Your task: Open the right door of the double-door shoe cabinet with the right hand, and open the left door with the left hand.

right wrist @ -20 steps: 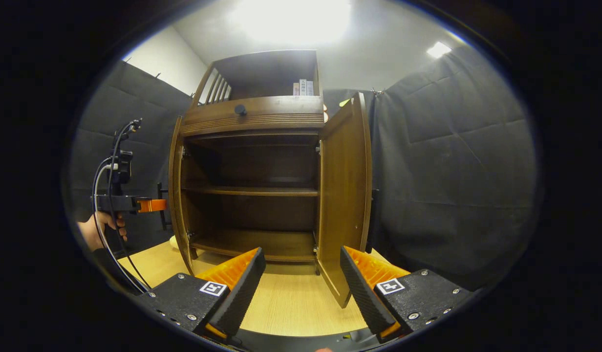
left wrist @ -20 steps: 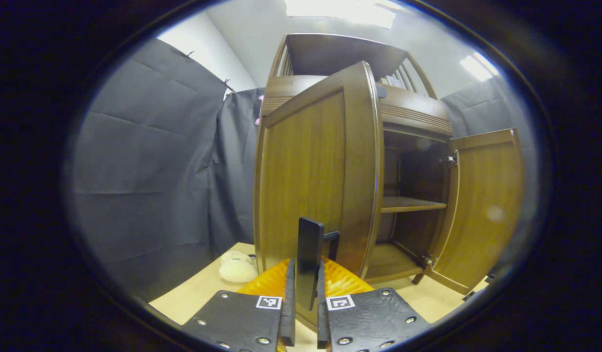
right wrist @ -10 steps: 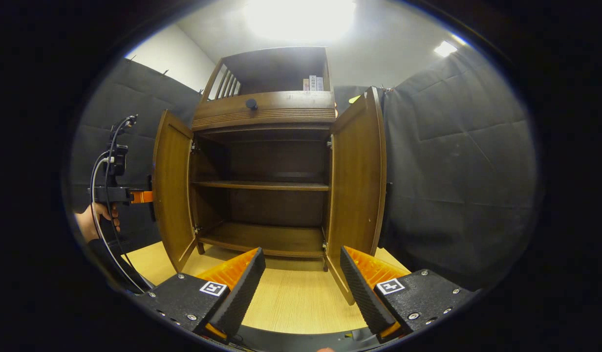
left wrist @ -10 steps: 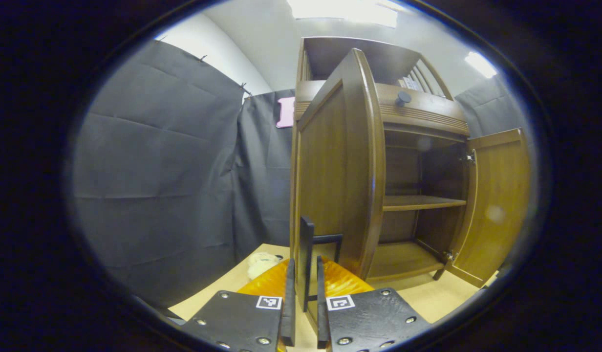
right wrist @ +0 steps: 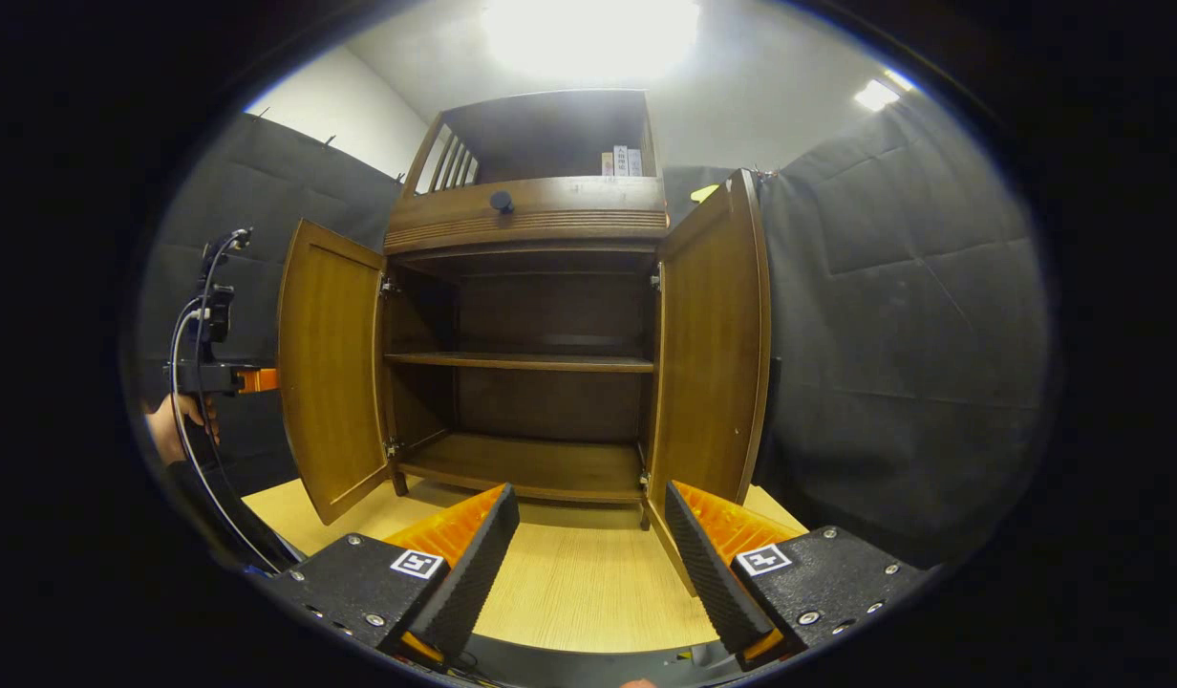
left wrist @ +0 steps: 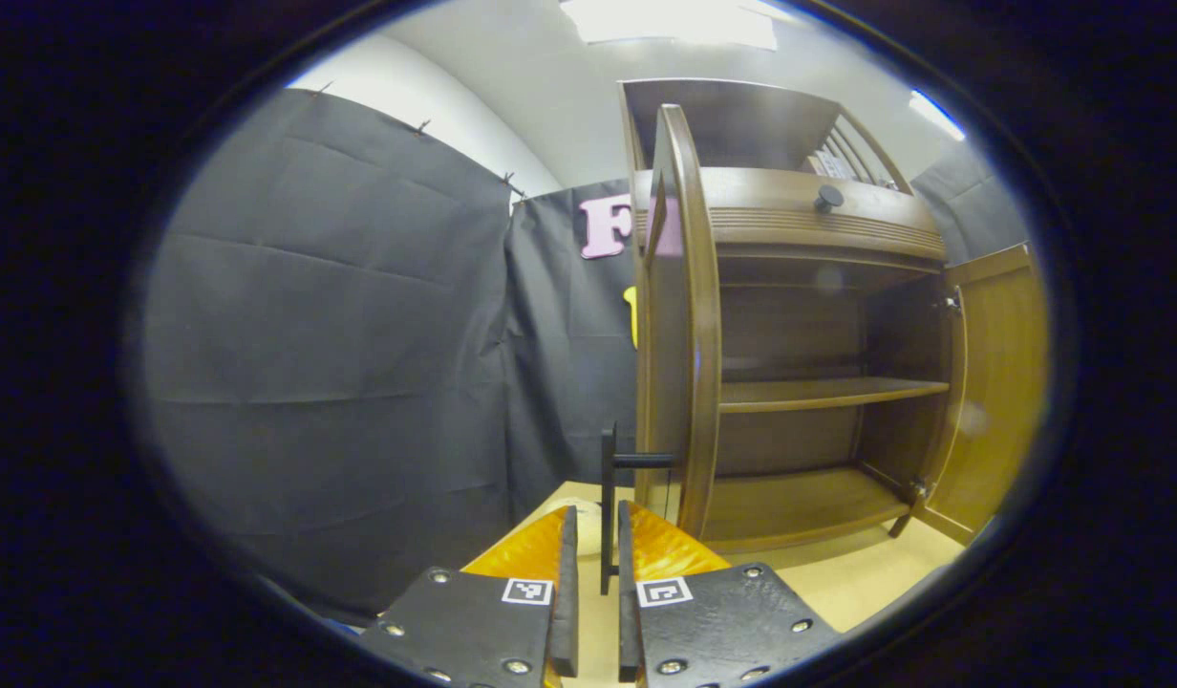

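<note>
Wooden shoe cabinet (right wrist: pixel 531 287), both flat doors open, slim bar handle (left wrist: pixel 608 506)

Left gripper view: rides left tool (left wrist: pixel 592 597), low, very near left door (left wrist: pixel 679 315), seen edge-on at 12 o'clock; cabinet interior (left wrist: pixel 818 382) toward 2 o'clock.
Right gripper view: rides right tool (right wrist: pixel 588 564), farther back, faces cabinet interior (right wrist: pixel 531 354) head-on; left tool (right wrist: pixel 235 379) at 9 o'clock.
Shared: both doors, shelves, drawer knob (right wrist: pixel 501 201).

The left door (right wrist: pixel 332 368) has swung wider open, pulled by the left claw (left wrist: pixel 593 592).
</note>
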Motion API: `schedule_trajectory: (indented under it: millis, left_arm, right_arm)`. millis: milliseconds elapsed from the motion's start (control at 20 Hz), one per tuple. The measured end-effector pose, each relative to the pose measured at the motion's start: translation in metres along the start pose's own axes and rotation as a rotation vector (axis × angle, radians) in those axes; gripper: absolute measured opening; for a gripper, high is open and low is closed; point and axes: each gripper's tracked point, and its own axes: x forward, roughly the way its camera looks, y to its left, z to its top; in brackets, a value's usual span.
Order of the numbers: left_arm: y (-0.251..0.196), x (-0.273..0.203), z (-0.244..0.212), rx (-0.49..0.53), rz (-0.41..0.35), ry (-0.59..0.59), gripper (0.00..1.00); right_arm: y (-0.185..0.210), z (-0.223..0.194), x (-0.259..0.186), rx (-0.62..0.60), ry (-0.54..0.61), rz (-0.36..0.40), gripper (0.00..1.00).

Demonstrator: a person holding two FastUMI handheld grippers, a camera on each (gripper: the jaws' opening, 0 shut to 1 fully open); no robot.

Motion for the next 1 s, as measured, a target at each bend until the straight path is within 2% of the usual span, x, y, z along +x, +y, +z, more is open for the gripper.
schedule_trajectory:
  millis: [250,300,500,750,800,950,1000]
  left_arm:
    - [0.006,-0.007,0.01,0.054,0.113,-0.044,0.13]
    - [0.0,-0.007,0.01,0.051,0.099,-0.045,0.17]
    - [-0.009,-0.021,0.014,0.02,0.046,-0.043,0.17]
    - [-0.04,-0.082,0.034,-0.015,-0.066,-0.086,0.17]
    - [-0.048,-0.09,0.037,-0.013,-0.092,-0.085,0.22]
    - [-0.065,-0.118,0.045,-0.002,-0.15,-0.095,0.22]
    - [-0.068,-0.126,0.046,0.002,-0.156,-0.103,0.12]
  right_arm:
    - [-0.002,0.004,0.002,0.006,-0.021,0.01,0.95]
    - [-0.002,0.006,0.003,0.004,-0.028,0.009,0.94]
    - [-0.006,0.018,-0.01,0.0,-0.06,-0.005,0.95]
    - [-0.017,0.035,-0.018,0.026,-0.092,-0.031,0.94]
    - [-0.019,0.037,-0.021,0.027,-0.095,-0.037,0.95]
    - [-0.021,0.044,-0.03,0.027,-0.109,-0.048,0.95]
    - [-0.022,0.046,-0.031,0.027,-0.114,-0.051,0.94]
